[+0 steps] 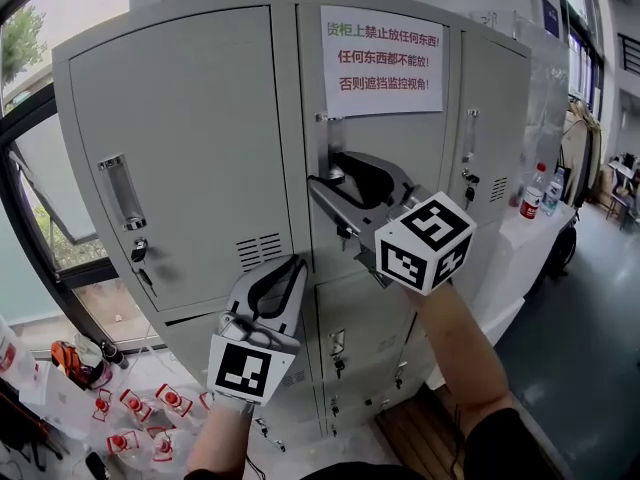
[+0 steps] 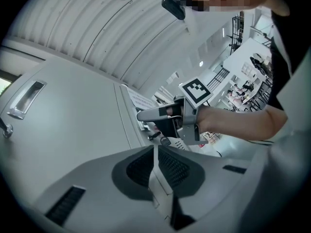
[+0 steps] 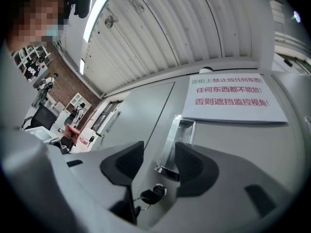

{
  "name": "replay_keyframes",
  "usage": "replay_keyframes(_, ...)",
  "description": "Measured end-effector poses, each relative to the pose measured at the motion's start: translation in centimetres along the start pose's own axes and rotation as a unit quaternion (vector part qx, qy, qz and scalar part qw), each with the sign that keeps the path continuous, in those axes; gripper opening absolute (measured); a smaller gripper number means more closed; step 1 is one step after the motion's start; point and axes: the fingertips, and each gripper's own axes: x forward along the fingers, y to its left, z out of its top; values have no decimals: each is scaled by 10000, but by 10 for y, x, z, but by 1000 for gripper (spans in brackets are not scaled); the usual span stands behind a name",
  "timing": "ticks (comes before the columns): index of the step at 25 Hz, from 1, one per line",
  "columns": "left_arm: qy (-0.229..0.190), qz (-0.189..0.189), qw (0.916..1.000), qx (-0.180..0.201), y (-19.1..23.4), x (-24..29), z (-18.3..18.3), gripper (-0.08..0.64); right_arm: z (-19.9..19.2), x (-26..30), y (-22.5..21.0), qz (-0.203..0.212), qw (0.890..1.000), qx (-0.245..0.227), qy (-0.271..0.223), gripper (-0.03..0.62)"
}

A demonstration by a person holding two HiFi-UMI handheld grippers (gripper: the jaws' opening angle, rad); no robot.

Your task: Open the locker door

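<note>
Holding the right gripper (image 3: 160, 163) with its jaws spread wide, straddling the lower end of the chrome pull handle (image 3: 174, 142) without pinching it, showing a gap beside each pad and so gripping nothing. Finding, just below that handle, the key (image 3: 147, 196) sitting in the lock (image 3: 158, 189). Carrying the left gripper (image 2: 155, 154) with its jaws pressed together on nothing, pointing upward near the lower edge of the locker bank's top row, close to the seam between the left upper door (image 1: 190, 138) and the middle one, and apparently touching neither. Moving outward, seeing the middle upper locker door (image 1: 385, 133), the one wearing the paper notice (image 1: 382, 61) across its top edge, lying flush with its neighbours and so appearing shut. Judging the task barely begun: counting the reach to the handle as done, and leaving to do the closing of the pads on it, possibly a turn of the key first, and the swinging of the door out from its handle edge. Being unable to read the lock's state from these views, and treating the key as the likeliest snag. Expecting the left gripper to be playing no part for now, merely hanging below and to the left of the working one.
</note>
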Motion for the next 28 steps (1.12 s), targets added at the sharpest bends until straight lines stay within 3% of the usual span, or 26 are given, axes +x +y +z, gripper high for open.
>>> replay_keyframes(10,-28,61,10000,-4,6,-3,5,26,-15,12,0,-53,9992,187,352,193)
replay_keyframes(19,21,142,9998,-112,16,-10,0,26,-15,5,-5,-83,9985,496,229,136)
replay_keyframes(28,10,8,9999,-155,6,0,-9,26,5,-31,5,195,9985,516,37,91)
